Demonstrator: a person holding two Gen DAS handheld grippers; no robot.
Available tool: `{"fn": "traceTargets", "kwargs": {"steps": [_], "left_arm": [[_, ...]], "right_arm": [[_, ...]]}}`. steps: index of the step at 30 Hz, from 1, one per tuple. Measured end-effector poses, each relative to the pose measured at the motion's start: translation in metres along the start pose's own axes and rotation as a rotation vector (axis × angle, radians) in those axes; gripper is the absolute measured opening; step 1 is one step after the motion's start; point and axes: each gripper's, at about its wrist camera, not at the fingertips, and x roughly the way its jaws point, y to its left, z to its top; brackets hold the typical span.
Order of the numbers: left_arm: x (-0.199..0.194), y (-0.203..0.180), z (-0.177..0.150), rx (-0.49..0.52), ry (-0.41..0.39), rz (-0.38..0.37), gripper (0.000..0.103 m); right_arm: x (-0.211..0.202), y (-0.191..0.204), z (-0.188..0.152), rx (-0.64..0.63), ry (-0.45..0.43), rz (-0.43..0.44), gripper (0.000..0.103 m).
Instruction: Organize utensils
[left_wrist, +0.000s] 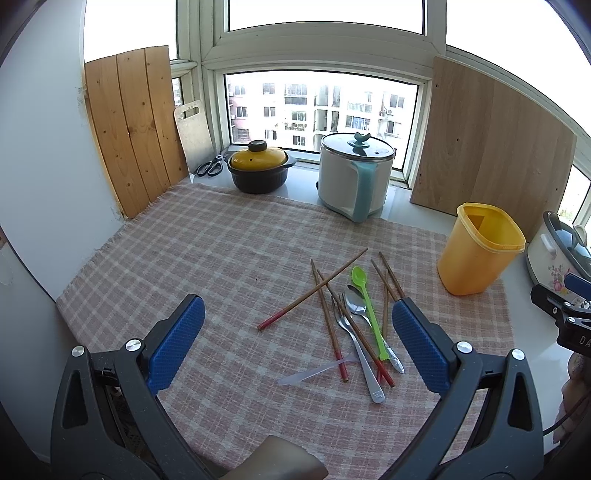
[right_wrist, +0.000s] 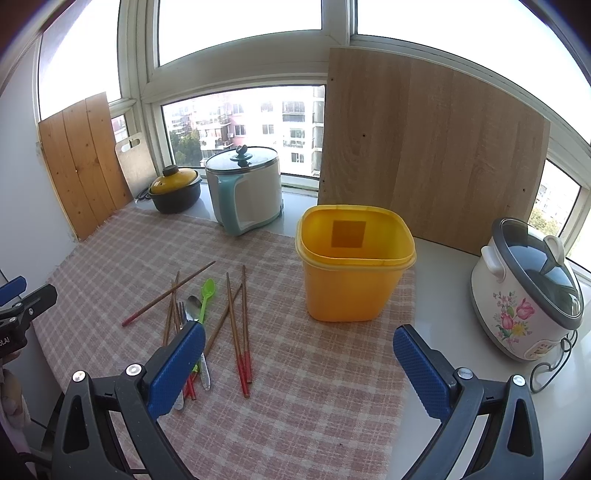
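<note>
A pile of utensils lies on the checked cloth (left_wrist: 221, 251): several red-tipped wooden chopsticks (left_wrist: 314, 290) (right_wrist: 236, 332), a green plastic spoon (left_wrist: 364, 295) (right_wrist: 206, 293), a metal spoon (left_wrist: 356, 304), a metal fork (left_wrist: 354, 347) and a clear plastic spoon (left_wrist: 314, 371). An empty yellow bin (left_wrist: 476, 254) (right_wrist: 351, 269) stands to the right of them. My left gripper (left_wrist: 295, 328) hovers open above the pile, holding nothing. My right gripper (right_wrist: 299, 354) is open and empty, between the pile and the bin; its left finger hides part of the utensils.
At the back stand a yellow-lidded black pot (left_wrist: 260, 170), a white and teal cooker (left_wrist: 354, 173), scissors (left_wrist: 212, 166), a cutting board (left_wrist: 194, 134) and leaning wooden boards (left_wrist: 491, 147). A flowered rice cooker (right_wrist: 528, 291) sits at the right.
</note>
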Motion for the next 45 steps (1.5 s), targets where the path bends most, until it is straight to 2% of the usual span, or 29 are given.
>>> {"fn": "traceTargets", "kwargs": {"steps": [32,45], "left_arm": [[0.005,-0.006,0.007,-0.005,0.007,-0.008,0.103],[0.018,0.001,0.004,-0.009,0.029,-0.022,0.103]], "right_arm": [[0.001,0.004,0.003,-0.010,-0.011,-0.011,0.103],[0.011,0.020,0.005,-0.035,-0.002,-0.036,0.103]]}}
